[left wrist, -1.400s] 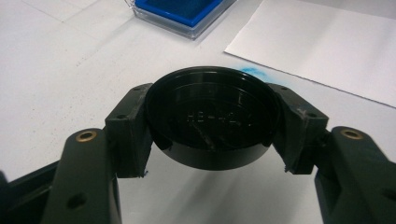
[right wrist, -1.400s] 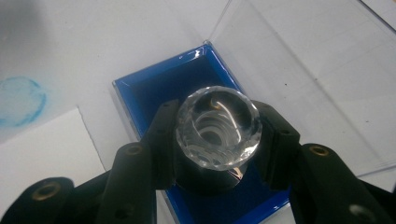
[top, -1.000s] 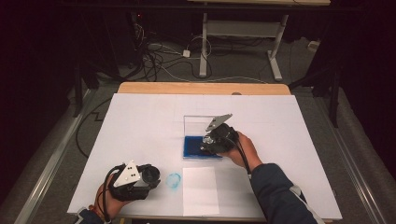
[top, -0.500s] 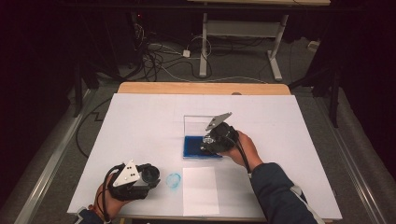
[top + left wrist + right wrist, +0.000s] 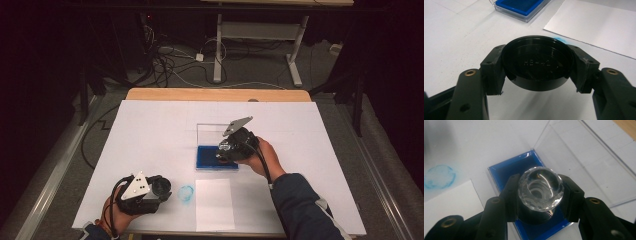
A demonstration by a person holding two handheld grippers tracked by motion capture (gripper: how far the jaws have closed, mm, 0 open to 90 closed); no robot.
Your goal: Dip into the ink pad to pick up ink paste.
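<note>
Right gripper (image 5: 227, 151): held over the ink pad; its jaws are pinched on the stamp, one pad (image 5: 510, 192) on each side of it.
Stamp (image 5: 540, 189): a clear faceted knob on a dark body, seen from above in the right gripper view, its base down over the blue surface; whether it is pressed into the ink cannot be told.
Ink pad (image 5: 210, 156): a blue pad in a clear case near the middle of the table, its clear lid (image 5: 584, 162) stood open on the far side.
Left gripper (image 5: 161, 187): held at the near left of the table (image 5: 150, 130); its jaws are clamped on the cap from both sides.
Cap (image 5: 537, 62): a round black cap, its hollow side turned toward the camera, with raised lettering inside that is too faint to be read.
Paper (image 5: 214, 204): a white sheet laid at the near edge, just right of the blue print.
Print (image 5: 186, 193): a round blue stamp mark on the table, between the left gripper and the paper.
</note>
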